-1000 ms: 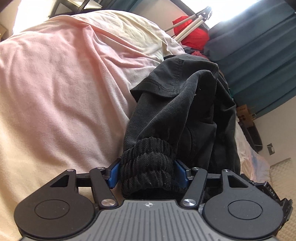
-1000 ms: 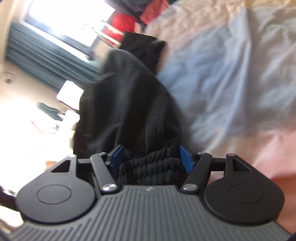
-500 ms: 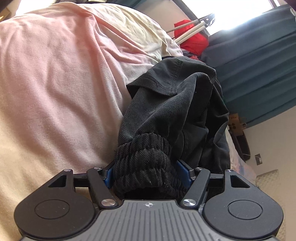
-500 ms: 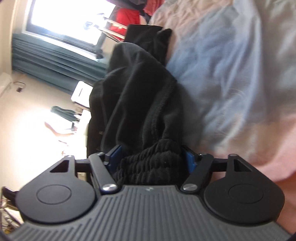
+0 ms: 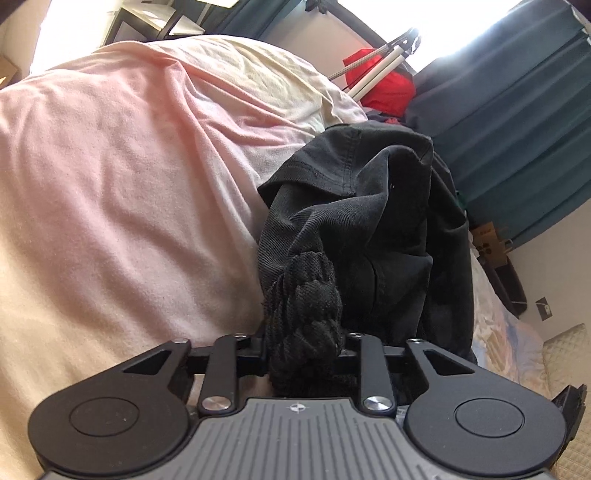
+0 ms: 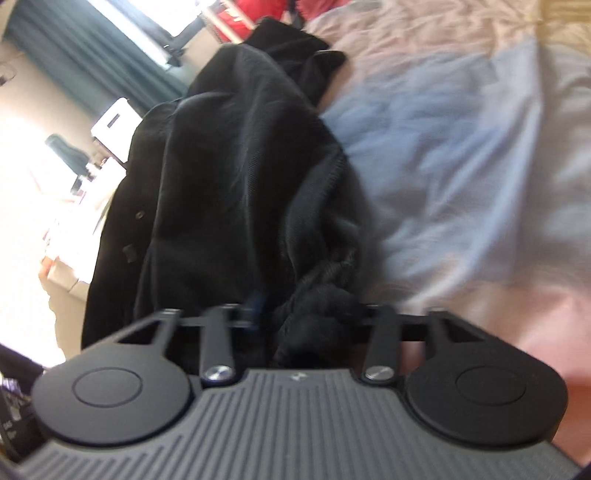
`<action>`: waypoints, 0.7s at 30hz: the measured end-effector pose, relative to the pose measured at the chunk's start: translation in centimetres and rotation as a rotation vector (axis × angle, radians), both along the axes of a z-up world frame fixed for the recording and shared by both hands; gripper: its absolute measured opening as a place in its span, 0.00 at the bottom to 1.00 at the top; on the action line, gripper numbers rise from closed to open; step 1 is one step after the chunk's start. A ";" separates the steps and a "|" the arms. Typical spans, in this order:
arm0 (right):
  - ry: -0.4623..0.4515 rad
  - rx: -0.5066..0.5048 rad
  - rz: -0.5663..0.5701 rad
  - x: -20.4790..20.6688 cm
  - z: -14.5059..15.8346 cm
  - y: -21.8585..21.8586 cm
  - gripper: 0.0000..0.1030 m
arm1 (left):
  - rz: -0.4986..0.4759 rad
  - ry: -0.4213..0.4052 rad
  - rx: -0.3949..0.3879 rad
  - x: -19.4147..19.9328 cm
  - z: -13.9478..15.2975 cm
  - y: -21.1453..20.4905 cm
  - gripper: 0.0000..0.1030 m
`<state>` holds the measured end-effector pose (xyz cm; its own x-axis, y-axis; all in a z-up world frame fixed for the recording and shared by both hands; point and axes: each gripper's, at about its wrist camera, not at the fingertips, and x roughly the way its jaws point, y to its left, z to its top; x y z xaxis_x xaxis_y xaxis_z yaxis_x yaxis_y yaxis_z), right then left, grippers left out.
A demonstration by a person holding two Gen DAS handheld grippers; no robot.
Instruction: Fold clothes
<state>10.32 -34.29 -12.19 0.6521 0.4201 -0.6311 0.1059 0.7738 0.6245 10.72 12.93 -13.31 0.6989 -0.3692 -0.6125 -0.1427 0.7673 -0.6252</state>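
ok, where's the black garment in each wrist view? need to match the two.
Left wrist: black garment fills centre to right, its ribbed cuff bunched between the left gripper fingers, which have just closed on it.
Right wrist: garment runs centre-left, top to bottom, a bunched ribbed end pinched in the right gripper, also just closed.
Shared landmark: red cloth by the window, top right in left view, top centre in right.

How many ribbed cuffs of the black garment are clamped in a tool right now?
2. One ribbed cuff is bunched in the left tool, beside the pink bedding; the other cuff is pinched in the right tool, beside the blue bedding. Both tools have just closed.
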 end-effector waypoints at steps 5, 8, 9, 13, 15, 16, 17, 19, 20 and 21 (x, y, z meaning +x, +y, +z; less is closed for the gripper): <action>-0.036 0.195 -0.033 -2.4 0.7 -0.7 0.21 | 0.080 -0.096 0.000 1.1 3.7 1.0 0.16; -0.071 0.347 0.009 -3.7 1.7 1.3 0.21 | 0.136 -0.170 0.095 4.1 8.0 2.5 0.15; -0.078 0.372 0.040 -3.9 2.0 2.6 0.21 | 0.141 -0.183 0.131 5.6 9.5 3.1 0.15; -0.102 0.449 0.140 -2.7 2.7 10.5 0.21 | 0.155 -0.222 0.272 11.8 15.4 5.6 0.14; -0.114 0.491 0.186 -2.0 3.0 14.4 0.21 | 0.153 -0.242 0.342 14.7 18.0 6.8 0.14; -0.120 0.509 0.209 -1.3 3.2 16.5 0.21 | 0.152 -0.254 0.379 16.0 19.0 7.4 0.14; -0.130 0.530 0.231 -0.2 3.5 18.6 0.22 | 0.159 -0.270 0.424 17.5 20.1 8.1 0.14; -0.157 0.571 0.272 2.6 4.2 22.7 0.22 | 0.181 -0.280 0.506 21.0 21.6 9.7 0.14; -0.169 0.578 0.289 3.8 4.3 24.7 0.22 | 0.196 -0.273 0.564 22.9 21.8 10.5 0.14; -0.179 0.577 0.303 5.0 4.3 26.6 0.22 | 0.212 -0.262 0.628 25.0 21.9 11.3 0.14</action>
